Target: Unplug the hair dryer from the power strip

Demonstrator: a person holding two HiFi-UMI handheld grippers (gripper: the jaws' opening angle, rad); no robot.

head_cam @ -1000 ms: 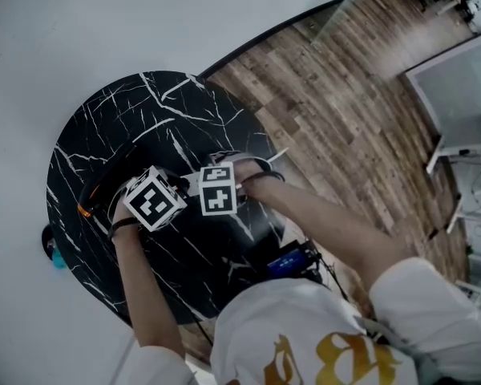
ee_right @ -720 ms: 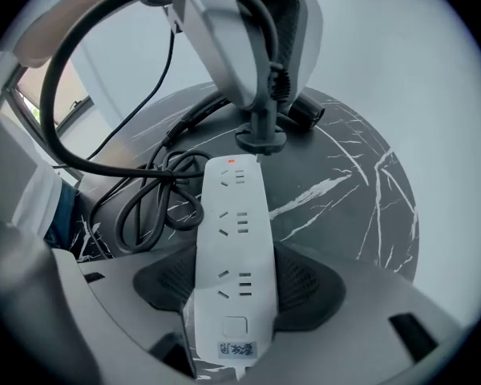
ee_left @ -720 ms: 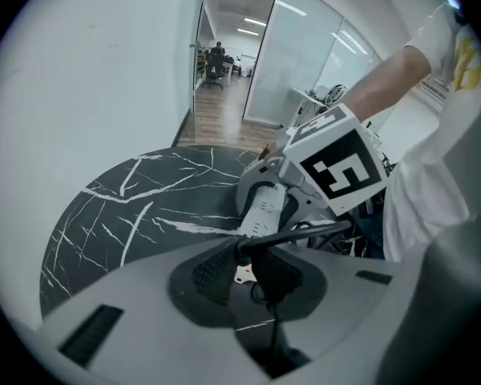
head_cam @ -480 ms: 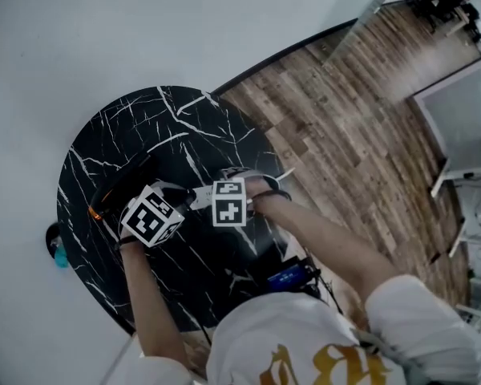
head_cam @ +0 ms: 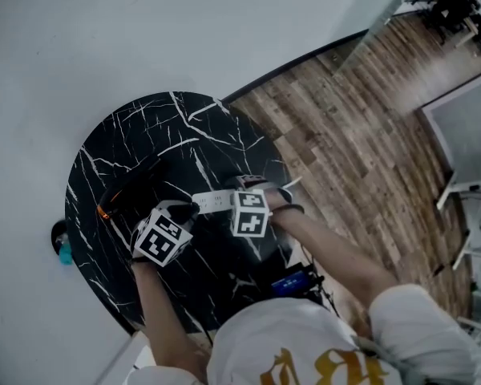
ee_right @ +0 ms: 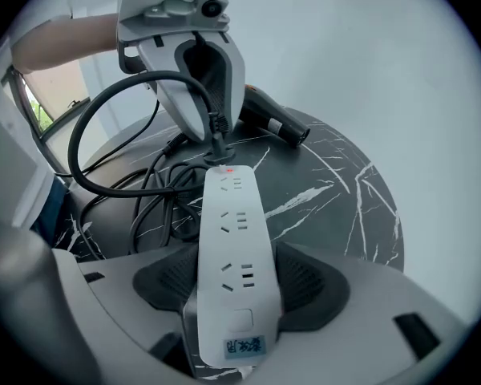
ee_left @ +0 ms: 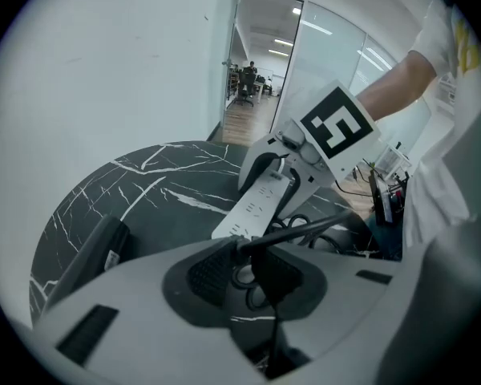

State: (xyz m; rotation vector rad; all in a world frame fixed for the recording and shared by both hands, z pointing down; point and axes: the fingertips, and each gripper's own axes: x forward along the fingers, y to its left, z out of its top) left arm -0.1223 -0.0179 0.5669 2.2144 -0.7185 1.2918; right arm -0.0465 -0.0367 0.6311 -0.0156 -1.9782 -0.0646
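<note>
A white power strip [ee_right: 234, 247] lies on the black marble table [head_cam: 184, 127], and my right gripper [ee_right: 236, 283] is shut on its near end. The three sockets that show are empty; a red light glows at its far end. My left gripper [ee_right: 211, 131] hovers over that far end, shut on a black cord [ee_left: 305, 231] with a ribbed sleeve. The cord's lower tip sits at the strip's far end, and I cannot tell whether it is still joined there. The black hair dryer [head_cam: 132, 189] lies beyond, at the table's left.
Loose black cords [ee_right: 156, 191] coil on the table to the left of the strip in the right gripper view. A small blue-lit device [head_cam: 293, 279] sits at the table's near edge. Wooden floor [head_cam: 345, 135] lies to the right, and a teal bottle [head_cam: 62, 251] stands off the table's left.
My left gripper has drawn a little away from the right one, toward the near left, and has rolled. The right gripper keeps its hold on the strip.
</note>
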